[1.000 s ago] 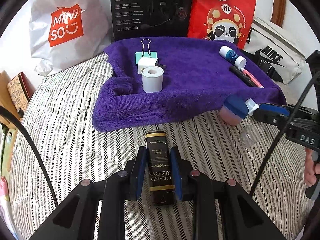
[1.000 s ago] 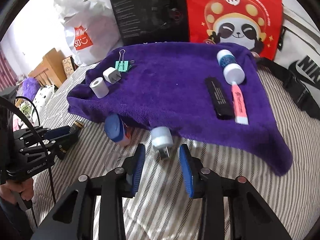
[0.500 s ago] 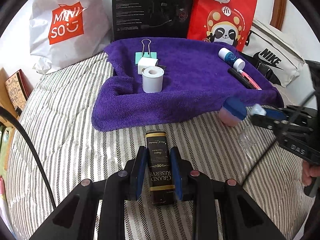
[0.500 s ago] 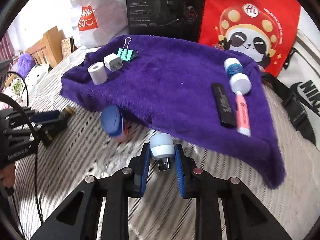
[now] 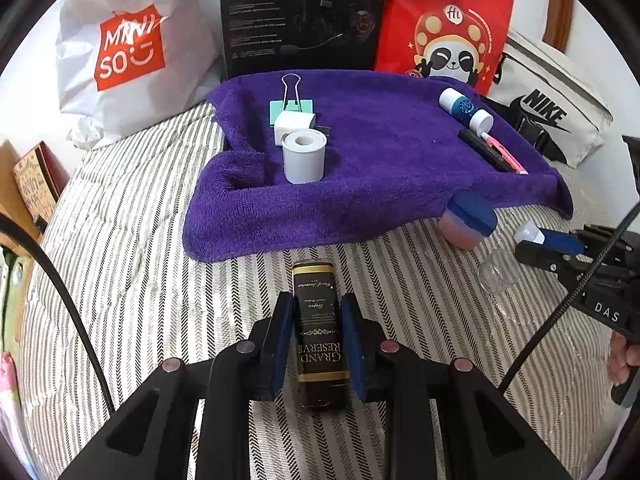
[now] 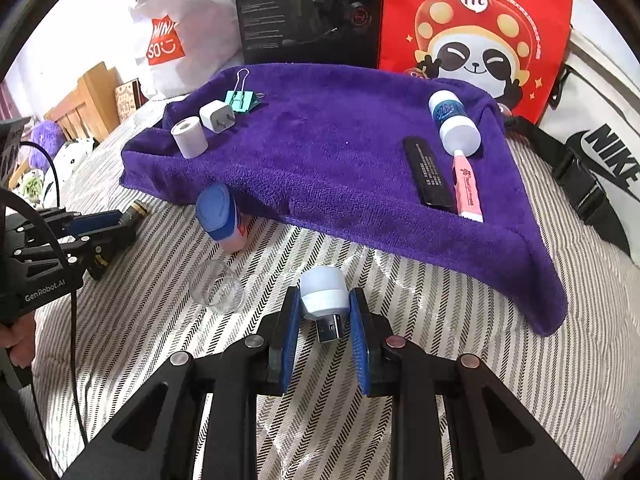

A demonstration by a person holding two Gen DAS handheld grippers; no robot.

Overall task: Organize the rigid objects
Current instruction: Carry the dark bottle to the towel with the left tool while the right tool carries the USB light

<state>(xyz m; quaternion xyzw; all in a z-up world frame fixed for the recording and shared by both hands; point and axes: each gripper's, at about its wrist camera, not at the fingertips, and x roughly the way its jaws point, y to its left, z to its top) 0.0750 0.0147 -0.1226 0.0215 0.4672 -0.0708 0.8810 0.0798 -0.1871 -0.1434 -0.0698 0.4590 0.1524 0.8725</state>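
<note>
Left wrist view: my left gripper [image 5: 318,332] is clamped on a black "Grand Reserve" bottle [image 5: 319,332], pads tight on both sides, bottle lying lengthwise over the striped bedsheet [image 5: 120,264]. At 12 o'clock lies the purple towel [image 5: 380,168], carrying a white tape roll [image 5: 303,155], white charger cube [image 5: 295,126] and teal binder clip [image 5: 291,101]. At 2 o'clock, a blue-capped pink jar [image 5: 469,221] sits at the towel edge and a clear glass cup [image 5: 498,271] lies on the sheet.

Right wrist view: my right gripper [image 6: 323,320] pinches a small white-blue USB night light [image 6: 324,295], plug pointing toward the camera. Glass cup [image 6: 218,287] at 10 o'clock, jar [image 6: 221,216] beyond it. On the towel [image 6: 320,152] at 1 o'clock: black stick [image 6: 428,176], pink tube [image 6: 467,186], blue-white bottle [image 6: 454,122].
</note>
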